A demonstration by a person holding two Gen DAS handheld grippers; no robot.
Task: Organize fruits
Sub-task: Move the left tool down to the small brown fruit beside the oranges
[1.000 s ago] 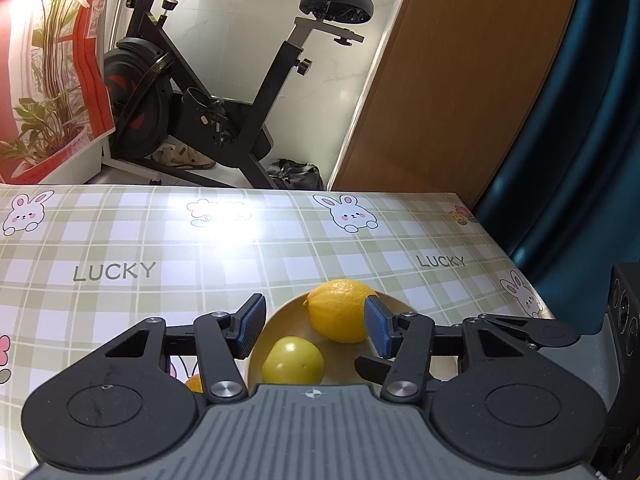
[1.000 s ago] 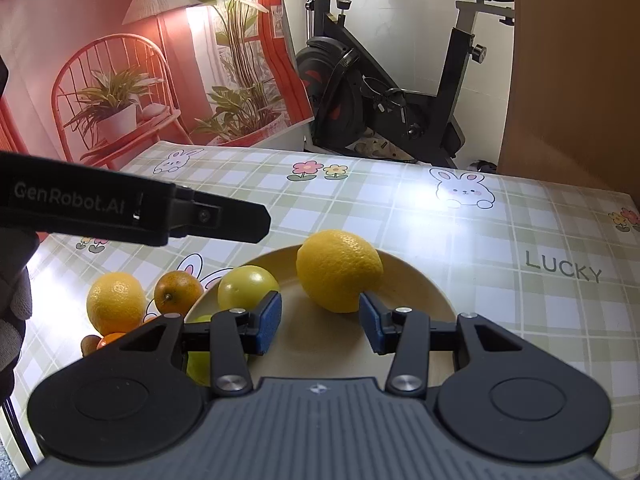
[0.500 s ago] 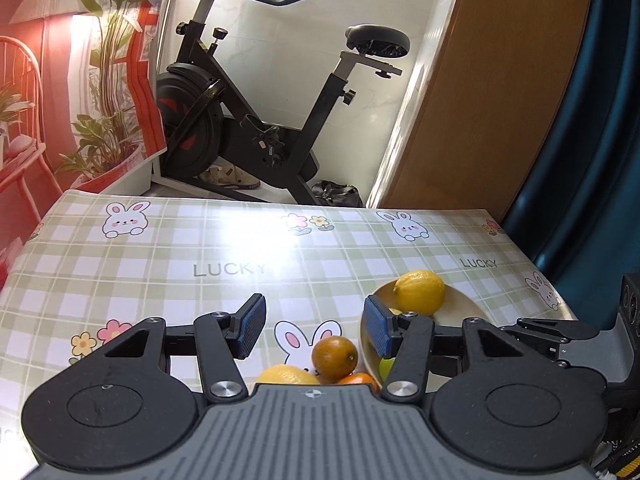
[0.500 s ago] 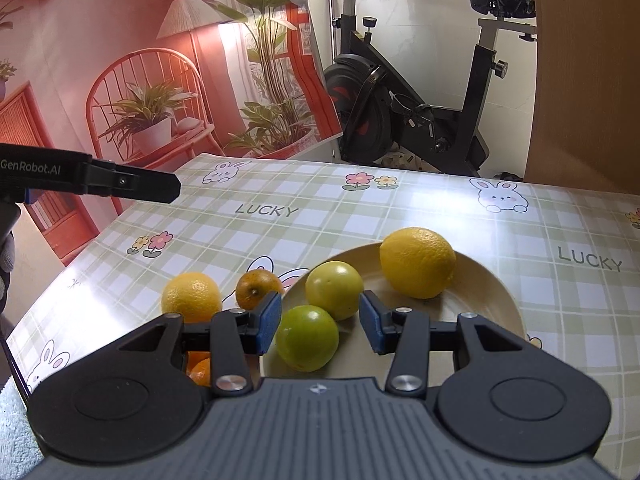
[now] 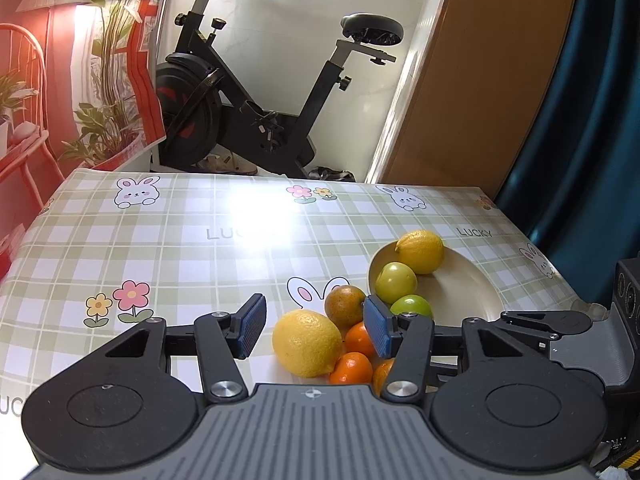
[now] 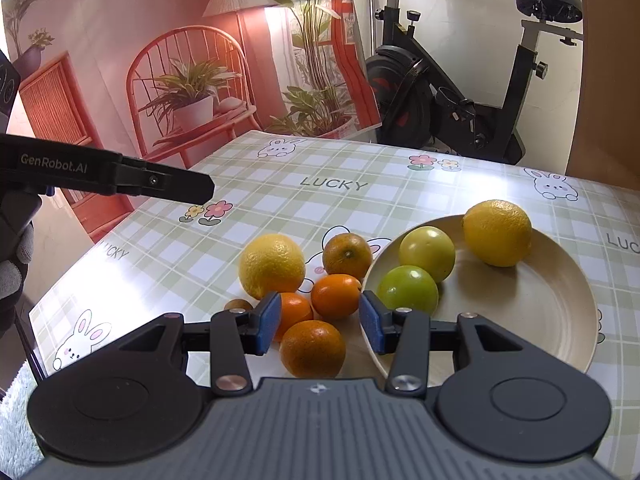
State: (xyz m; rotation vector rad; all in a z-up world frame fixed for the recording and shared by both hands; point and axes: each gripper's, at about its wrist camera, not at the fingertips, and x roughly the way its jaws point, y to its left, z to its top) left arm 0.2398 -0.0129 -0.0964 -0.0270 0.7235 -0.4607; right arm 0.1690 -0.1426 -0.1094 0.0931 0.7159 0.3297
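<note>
Blue-padded left claw (image 5: 314,330) and right claw (image 6: 320,322) both wide open, empty above loose oranges (image 6: 335,295).

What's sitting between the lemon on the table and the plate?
In the right wrist view, the dull orange and a bright orange sit between the table lemon and the plate, close against its rim.

The worktop (image 6: 360,184) wears a green-checked cloth. Directly ahead of the right hand-held gripper (image 6: 320,322) lie loose oranges (image 6: 312,348) and a lemon (image 6: 272,266); a cream plate (image 6: 520,320) sits to its right.
</note>
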